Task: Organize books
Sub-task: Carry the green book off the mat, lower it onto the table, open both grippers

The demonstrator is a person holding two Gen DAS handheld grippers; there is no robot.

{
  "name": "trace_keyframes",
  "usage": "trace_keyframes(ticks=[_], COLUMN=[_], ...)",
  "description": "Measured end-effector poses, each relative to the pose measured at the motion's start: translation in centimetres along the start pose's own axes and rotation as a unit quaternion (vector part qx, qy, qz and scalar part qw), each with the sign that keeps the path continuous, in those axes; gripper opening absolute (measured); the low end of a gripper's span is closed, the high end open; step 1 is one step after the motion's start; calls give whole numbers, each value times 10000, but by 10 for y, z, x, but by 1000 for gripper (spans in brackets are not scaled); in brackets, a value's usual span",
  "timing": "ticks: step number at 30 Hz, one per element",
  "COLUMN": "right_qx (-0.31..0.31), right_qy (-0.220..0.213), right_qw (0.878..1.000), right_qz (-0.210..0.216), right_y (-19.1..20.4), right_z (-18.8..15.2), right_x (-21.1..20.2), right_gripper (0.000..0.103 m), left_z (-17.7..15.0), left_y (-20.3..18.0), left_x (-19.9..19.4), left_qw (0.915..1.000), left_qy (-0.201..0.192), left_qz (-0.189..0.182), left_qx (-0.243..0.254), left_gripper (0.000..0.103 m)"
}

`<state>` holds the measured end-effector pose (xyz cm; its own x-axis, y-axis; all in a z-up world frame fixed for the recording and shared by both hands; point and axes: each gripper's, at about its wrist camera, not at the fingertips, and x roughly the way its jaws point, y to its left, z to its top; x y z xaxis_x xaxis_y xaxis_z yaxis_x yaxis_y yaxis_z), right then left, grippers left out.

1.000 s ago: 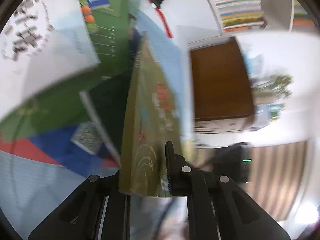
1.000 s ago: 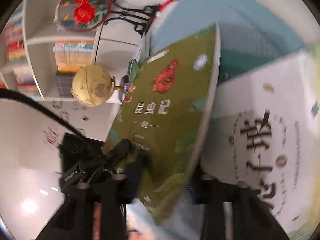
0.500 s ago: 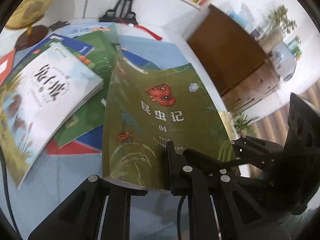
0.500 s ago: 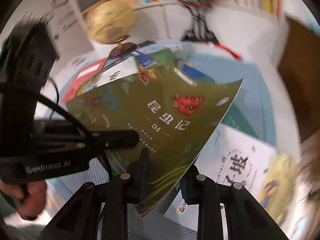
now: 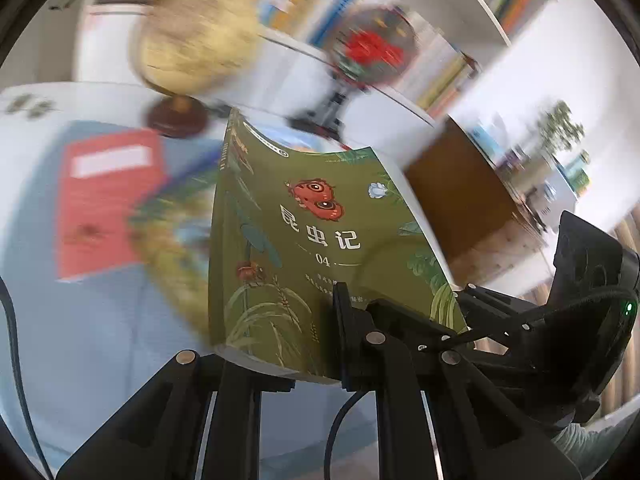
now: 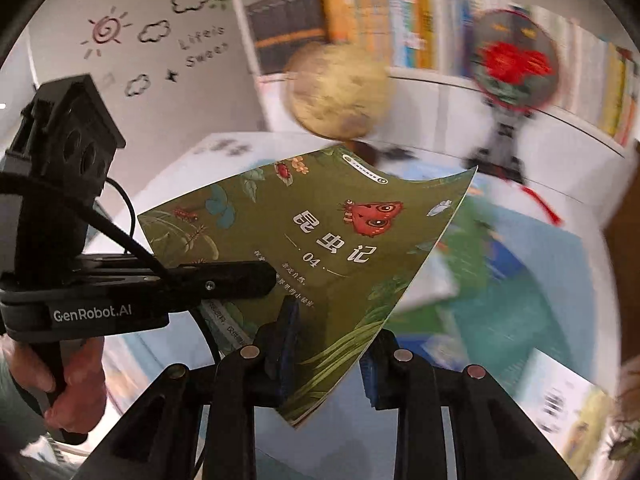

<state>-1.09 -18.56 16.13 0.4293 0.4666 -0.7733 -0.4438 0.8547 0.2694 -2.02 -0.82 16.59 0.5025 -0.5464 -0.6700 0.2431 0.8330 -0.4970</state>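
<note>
A green book with a red butterfly on its cover (image 5: pixel 320 240) is held in the air above the table by both grippers. My left gripper (image 5: pixel 280 356) is shut on its lower edge near the spine. My right gripper (image 6: pixel 324 356) is shut on its lower corner by the page edge; the book also shows in the right wrist view (image 6: pixel 320 240). The left gripper's finger (image 6: pixel 224 276) lies across the cover in the right wrist view. A red book (image 5: pixel 104 208) and other books lie blurred on the blue table mat below.
A globe (image 5: pixel 192 40) and a round red-flower ornament on a black stand (image 6: pixel 512 64) stand at the back of the table. Shelves full of books (image 6: pixel 368 20) rise behind. A brown cabinet (image 5: pixel 452 200) is at the right. More books (image 6: pixel 560 396) lie under the right gripper.
The green book has been lifted and tilted more upright by both grippers. The views now point toward the globe and shelves instead of down at the table.
</note>
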Motion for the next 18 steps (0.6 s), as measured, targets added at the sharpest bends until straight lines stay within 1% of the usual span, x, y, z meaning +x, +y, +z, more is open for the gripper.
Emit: trace_keyframes(ticks=[3, 6, 7, 10, 13, 15, 18], right_qx=[-129, -178, -192, -259, -213, -148, -206], right_qy=[36, 161, 194, 292, 376, 445, 575], right_qw=[9996, 9984, 9980, 9966, 9952, 9947, 9953], right_qz=[254, 519, 574, 722, 874, 912, 754], right_y=[49, 96, 109, 146, 174, 190, 188], right_z=[19, 32, 36, 44, 51, 57, 63], right_x=[34, 78, 92, 127, 160, 186, 205], right_gripper=[27, 27, 27, 27, 27, 27, 27], left_z=[-1, -1, -2, -5, -4, -3, -1], left_y=[48, 100, 120, 165, 206, 234, 277], left_x=[-33, -54, -60, -74, -86, -88, -83], left_qw=[9994, 9974, 9963, 9933, 9910, 9896, 9870], left_qy=[-136, -184, -204, -247, -279, -265, -189], left_qz=[297, 576, 674, 878, 1022, 1033, 1012], left_qx=[-126, -382, -486, -709, -824, -964, -1237], left_gripper=[11, 12, 12, 12, 12, 12, 13])
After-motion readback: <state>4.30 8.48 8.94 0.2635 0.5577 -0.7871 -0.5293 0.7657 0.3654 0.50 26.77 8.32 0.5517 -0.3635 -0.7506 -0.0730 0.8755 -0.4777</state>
